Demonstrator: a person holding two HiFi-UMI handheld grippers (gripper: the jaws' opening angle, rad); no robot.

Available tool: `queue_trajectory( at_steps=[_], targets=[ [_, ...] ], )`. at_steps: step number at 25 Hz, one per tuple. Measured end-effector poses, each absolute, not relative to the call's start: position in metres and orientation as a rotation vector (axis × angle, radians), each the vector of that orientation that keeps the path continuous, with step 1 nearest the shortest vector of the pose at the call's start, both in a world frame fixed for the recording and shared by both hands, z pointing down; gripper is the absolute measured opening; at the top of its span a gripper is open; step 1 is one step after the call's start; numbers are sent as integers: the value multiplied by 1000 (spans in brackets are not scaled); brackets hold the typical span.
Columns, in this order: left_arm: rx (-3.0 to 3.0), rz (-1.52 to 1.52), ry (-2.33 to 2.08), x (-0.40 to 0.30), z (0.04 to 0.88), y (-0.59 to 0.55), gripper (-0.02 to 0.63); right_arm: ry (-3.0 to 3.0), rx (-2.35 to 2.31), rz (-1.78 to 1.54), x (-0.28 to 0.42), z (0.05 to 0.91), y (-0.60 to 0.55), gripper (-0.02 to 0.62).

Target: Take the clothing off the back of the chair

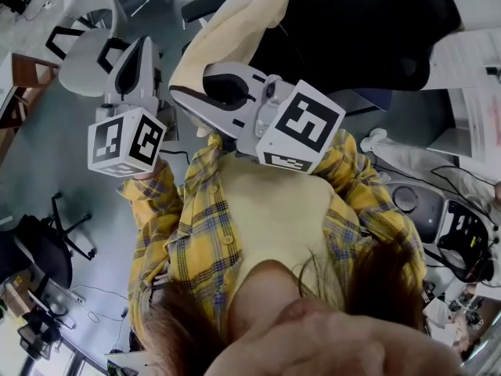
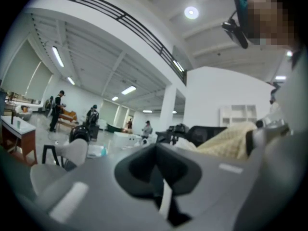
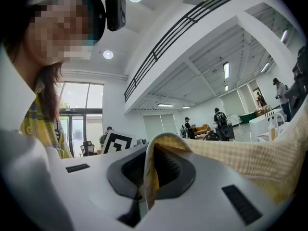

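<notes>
Room: large open hall with white walls, a white pillar [image 2: 168, 107], strip lights on the ceiling and a dark railing [image 2: 120, 18] along an upper level; people [image 2: 57, 109] stand far off among desks
Floor: grey floor [image 1: 47, 155], with cables trailing over it at the lower left of the head view
Seats: black chair [image 1: 368, 30] at the top of the head view, white chair [image 1: 86, 45] at the upper left, well apart
Clothing: pale yellow checked clothing [image 1: 235, 22] lies against the black chair's back, one edge pulled toward the person
Right gripper: right gripper [image 3: 147, 186] is clamped on a fold of the clothing
Left gripper: left gripper [image 2: 163, 196] has its jaws together on nothing, apart from the cloth
Person: yellow plaid shirt [image 1: 196, 241] below both grippers
</notes>
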State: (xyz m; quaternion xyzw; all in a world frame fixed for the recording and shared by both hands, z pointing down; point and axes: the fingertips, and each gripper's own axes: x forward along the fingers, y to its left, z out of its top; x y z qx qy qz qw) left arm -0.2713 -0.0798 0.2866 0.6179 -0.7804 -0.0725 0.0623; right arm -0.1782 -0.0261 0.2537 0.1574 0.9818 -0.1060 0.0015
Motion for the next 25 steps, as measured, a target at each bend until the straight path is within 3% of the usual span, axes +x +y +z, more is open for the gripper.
queue_trajectory(
  at_steps=[18, 25],
  targets=[
    [1863, -232, -2345, -325, 295, -29, 3, 3090, 512, -321, -231, 257, 27, 14],
    [1941, -236, -2307, -319, 280, -29, 3, 3062, 389, -240, -221, 229, 20, 14]
  ],
)
